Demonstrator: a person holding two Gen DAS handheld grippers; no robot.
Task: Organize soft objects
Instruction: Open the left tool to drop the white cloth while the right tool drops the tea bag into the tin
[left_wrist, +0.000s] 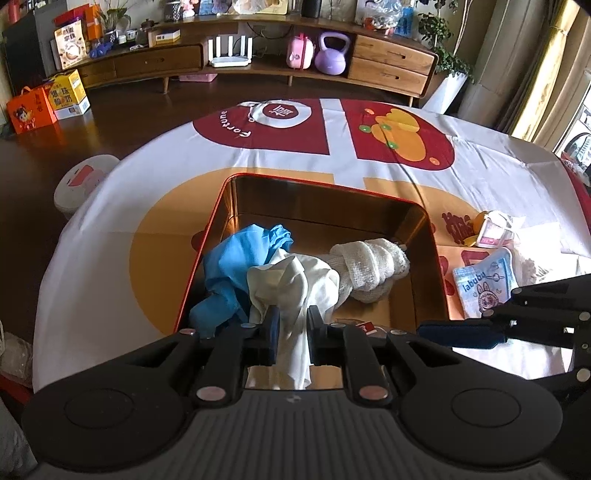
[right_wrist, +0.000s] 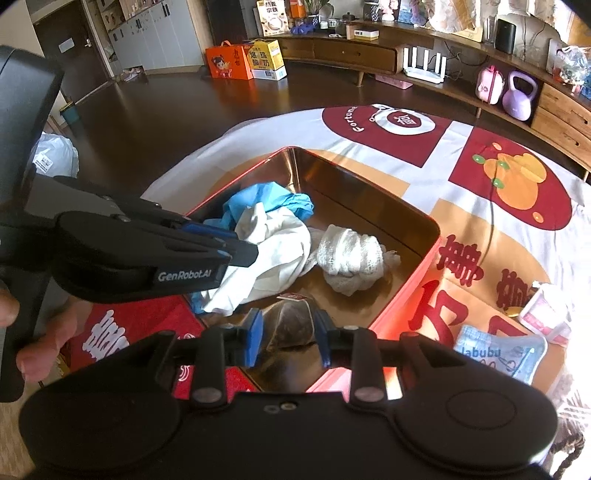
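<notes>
A red tin box with a gold inside (left_wrist: 424, 236) (right_wrist: 406, 295) sits on the table. In it lie a blue cloth (left_wrist: 236, 258) (right_wrist: 258, 201), a white cloth (left_wrist: 291, 284) (right_wrist: 273, 251) and a rolled white gauze towel (left_wrist: 369, 269) (right_wrist: 351, 251). My left gripper (left_wrist: 291, 328) (right_wrist: 236, 254) is shut on the white cloth, low over the box's near side. My right gripper (right_wrist: 288, 332) is over the box's near corner, shut on a dark mesh tea bag (right_wrist: 291, 321) with a red tag (right_wrist: 291, 296); one blue-padded finger of it (left_wrist: 461, 334) shows in the left wrist view.
A light blue "labubu" pouch (left_wrist: 484, 288) (right_wrist: 498, 354) and a pink-and-white packet (left_wrist: 493, 229) (right_wrist: 543, 310) lie on the printed tablecloth (left_wrist: 369, 166) right of the box. A white stool (left_wrist: 83, 181) stands left of the table. A wooden sideboard (left_wrist: 388, 62) lines the far wall.
</notes>
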